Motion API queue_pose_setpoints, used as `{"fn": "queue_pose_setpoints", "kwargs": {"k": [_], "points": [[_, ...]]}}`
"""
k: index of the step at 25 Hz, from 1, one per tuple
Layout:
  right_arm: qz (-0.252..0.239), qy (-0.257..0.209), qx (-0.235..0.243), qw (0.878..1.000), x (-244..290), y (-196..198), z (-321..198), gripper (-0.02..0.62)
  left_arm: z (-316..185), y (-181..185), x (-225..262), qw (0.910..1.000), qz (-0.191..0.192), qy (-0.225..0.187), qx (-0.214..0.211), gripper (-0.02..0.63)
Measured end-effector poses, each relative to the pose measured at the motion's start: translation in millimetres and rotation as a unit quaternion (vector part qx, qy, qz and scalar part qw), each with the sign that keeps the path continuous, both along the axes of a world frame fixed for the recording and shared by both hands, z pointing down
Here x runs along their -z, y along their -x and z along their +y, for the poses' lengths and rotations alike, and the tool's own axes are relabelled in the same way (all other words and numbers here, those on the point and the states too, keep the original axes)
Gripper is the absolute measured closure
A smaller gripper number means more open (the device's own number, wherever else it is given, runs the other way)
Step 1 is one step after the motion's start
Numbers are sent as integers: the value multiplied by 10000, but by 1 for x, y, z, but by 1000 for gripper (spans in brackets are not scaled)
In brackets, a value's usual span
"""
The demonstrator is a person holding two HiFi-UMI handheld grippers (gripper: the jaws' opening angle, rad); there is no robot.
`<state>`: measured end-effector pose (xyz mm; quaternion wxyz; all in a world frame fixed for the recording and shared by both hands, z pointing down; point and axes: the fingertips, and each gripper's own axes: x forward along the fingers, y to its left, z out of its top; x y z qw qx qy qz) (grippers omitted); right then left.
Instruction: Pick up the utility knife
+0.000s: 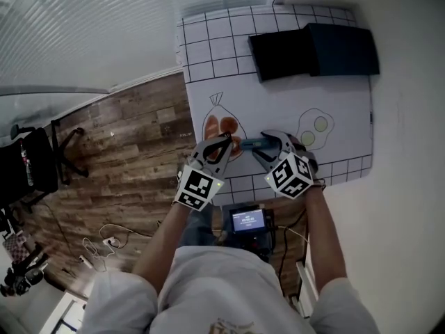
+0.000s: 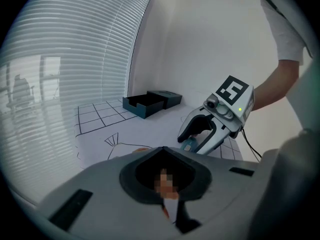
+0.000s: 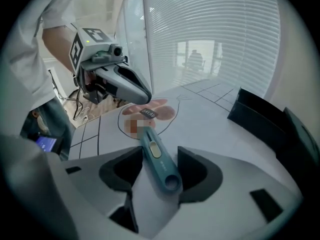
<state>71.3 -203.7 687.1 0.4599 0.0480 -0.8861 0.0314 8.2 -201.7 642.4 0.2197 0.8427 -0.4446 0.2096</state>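
Observation:
A teal utility knife [image 3: 156, 156] lies flat on the white gridded mat [image 1: 278, 96], between the jaws of my right gripper [image 3: 159, 166]. Those jaws stand wide apart, with a gap to the pad on either side of the handle. In the head view the knife [image 1: 249, 143] shows just past the right gripper [image 1: 259, 145], near the mat's front edge. My left gripper [image 1: 226, 142] hovers close on the left with its fingers together and nothing visibly between them. From the left gripper view the right gripper [image 2: 200, 136] stands over the knife [image 2: 189, 144].
A black open box [image 1: 313, 51] sits at the mat's far end. Printed bread [image 1: 222, 127] and egg [image 1: 316, 127] drawings flank the knife. The table's front edge is right behind both grippers, with a small screen device [image 1: 249, 221] below it. Wooden floor lies to the left.

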Motion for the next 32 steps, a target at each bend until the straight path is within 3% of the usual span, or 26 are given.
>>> {"fn": "queue_pose_setpoints", "kwargs": {"k": [5,9,14,24,32], "points": [[-52,2,-153,9999,0,0,-2,417,-5,1,0,10000,-14,-3,89,601],[109,2,-7,9999,0,1,2,448,-8,7,6,9998,-10,-18,215,601],[-88,211,-353,9991,4,0,3,456,-6,16,8,9996,-12,7,298,601],[-447,153,-760,9960,10,4,3,457,-7,17,3,9992,43,-29,388,601],[-929,303,-1978,9753,37,1,2,459,10,21,28,9995,34,-148,274,601]]}}
